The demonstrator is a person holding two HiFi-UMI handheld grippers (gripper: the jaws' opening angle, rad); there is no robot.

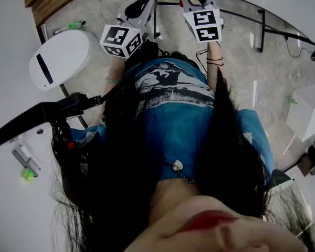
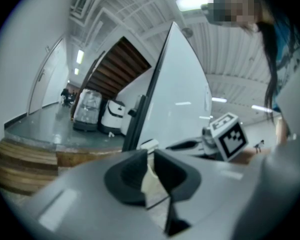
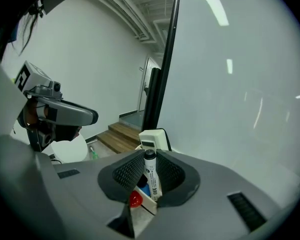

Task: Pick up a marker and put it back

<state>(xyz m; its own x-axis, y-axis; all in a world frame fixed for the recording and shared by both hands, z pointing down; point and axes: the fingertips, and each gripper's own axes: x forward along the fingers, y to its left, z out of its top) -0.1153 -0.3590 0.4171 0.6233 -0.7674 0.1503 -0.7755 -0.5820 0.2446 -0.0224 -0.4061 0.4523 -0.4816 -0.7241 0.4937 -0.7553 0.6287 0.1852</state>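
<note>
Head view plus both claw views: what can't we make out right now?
- Right gripper view: marker's print too small; lower end hidden behind the right claw.
- Left gripper view: pale thing in the left claw is blurred; gripped or not, unclear.
- Head view: marker and jaws hidden behind the cubes; hair covers much below.

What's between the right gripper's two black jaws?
A white marker with a black cap stands between them; the right gripper view shows it.

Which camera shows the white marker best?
The right gripper view: the marker stands upright, big and clear, between the jaws of the right gripper. The head view and the left gripper view don't show it at all.
</note>
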